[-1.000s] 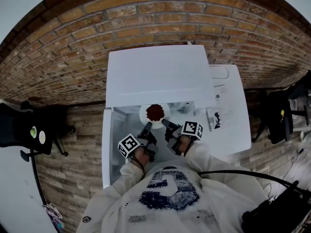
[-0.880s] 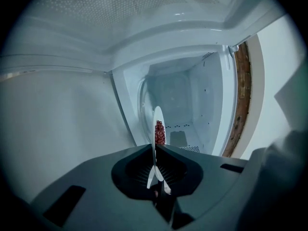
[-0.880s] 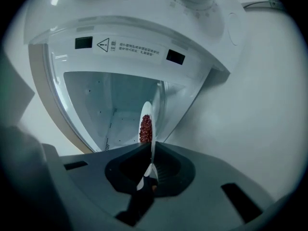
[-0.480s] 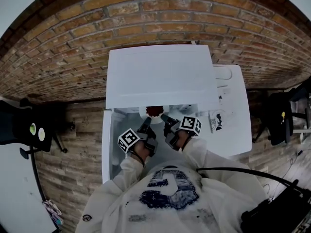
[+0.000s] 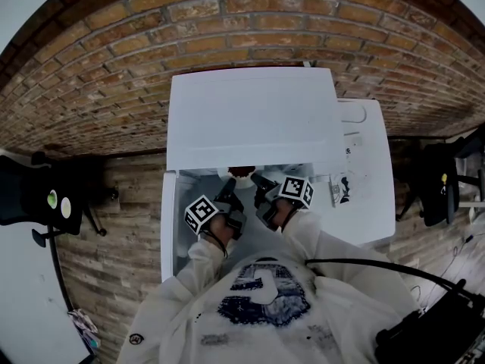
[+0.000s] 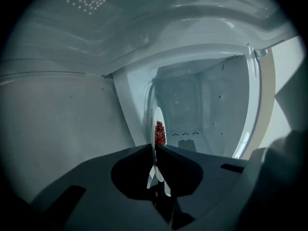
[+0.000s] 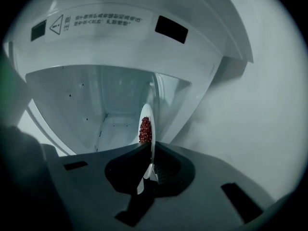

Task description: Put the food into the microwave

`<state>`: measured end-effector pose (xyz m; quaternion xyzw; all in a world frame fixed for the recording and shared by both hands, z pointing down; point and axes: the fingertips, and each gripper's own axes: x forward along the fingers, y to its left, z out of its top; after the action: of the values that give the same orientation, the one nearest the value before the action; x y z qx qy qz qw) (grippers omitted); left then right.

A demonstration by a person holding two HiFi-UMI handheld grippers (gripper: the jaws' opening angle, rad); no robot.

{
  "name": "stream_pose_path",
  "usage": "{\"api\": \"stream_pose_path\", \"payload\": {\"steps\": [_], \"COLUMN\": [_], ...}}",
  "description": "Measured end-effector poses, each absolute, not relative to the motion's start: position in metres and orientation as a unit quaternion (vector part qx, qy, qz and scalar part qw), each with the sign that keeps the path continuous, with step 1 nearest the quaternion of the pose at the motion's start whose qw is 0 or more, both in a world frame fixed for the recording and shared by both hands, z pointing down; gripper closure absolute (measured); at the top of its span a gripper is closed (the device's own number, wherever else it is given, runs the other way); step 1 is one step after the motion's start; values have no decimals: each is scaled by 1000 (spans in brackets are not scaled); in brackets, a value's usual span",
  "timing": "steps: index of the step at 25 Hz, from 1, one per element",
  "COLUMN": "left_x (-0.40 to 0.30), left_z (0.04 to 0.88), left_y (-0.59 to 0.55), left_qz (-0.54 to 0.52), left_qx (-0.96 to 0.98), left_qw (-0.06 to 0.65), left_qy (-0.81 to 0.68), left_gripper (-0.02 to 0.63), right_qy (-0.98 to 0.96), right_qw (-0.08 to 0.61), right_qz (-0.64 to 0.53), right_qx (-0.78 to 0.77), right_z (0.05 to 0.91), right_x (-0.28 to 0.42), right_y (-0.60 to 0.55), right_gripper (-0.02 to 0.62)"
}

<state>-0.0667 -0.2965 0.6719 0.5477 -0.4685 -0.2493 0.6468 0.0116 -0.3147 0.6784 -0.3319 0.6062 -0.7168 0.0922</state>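
Hand-held gripper pair at the oven's mouth: in the head view, the left hand-held gripper (image 5: 228, 193) and the right hand-held gripper (image 5: 260, 182) each pinch one side of a small white plate (image 5: 226, 174). The plate carries a mound of red food (image 5: 242, 171) and is already mostly tucked under the front edge of the white microwave (image 5: 250, 116). The microwave's door (image 5: 167, 226) stands swung wide to the left, and the oven sits on a white table (image 5: 370, 203) against a brick wall (image 5: 227, 21). From the left gripper view, the jaws are pressed together on the plate's rim, which shows edge-on as a thin white line. The food sits just past the tips, and the pale, bare cavity (image 6: 192, 105) opens directly ahead. From the right gripper view, those jaws likewise clamp the opposite rim, with the food just beyond them. A warning label (image 7: 96, 19) runs along the frame overhead. As judged from these pictures, the door is open and the plate is lifted and brought to the threshold, so the approach looks largely complete. What appears left is to carry the plate fully inside, set it level on the cavity floor, let go on both sides and draw both tools out. The plate is not yet resting on anything that shows.
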Motion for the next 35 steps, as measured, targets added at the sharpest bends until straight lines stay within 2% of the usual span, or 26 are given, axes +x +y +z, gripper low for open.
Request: {"api": "stream_pose_path", "payload": {"steps": [16, 23, 25, 27, 29, 35], "left_x": [-58, -58, -57, -57, -56, -45], "left_z": [677, 676, 675, 674, 673, 669], "left_y": [-311, -314, -314, -313, -312, -303], "left_qz": [-269, -277, -278, -279, -279, -267], "left_qx": [541, 544, 547, 550, 553, 568], "left_qw": [649, 647, 646, 645, 645, 648], "left_qy": [-463, -457, -454, -451, -448, -431], "left_gripper": [586, 584, 565, 527, 518, 512], "right_qy": [595, 600, 601, 604, 607, 609], "right_qw": [145, 147, 149, 156, 160, 156], "right_qz": [-706, -701, -700, -699, -698, -699], "right_qx": [-355, -356, -356, -350, -345, -340], "right_z": [681, 680, 679, 676, 673, 671], "right_x": [20, 20, 20, 20, 20, 23], "right_y": [-333, -334, -334, -335, -335, -326], "right_gripper": [571, 569, 568, 537, 491, 485]}}
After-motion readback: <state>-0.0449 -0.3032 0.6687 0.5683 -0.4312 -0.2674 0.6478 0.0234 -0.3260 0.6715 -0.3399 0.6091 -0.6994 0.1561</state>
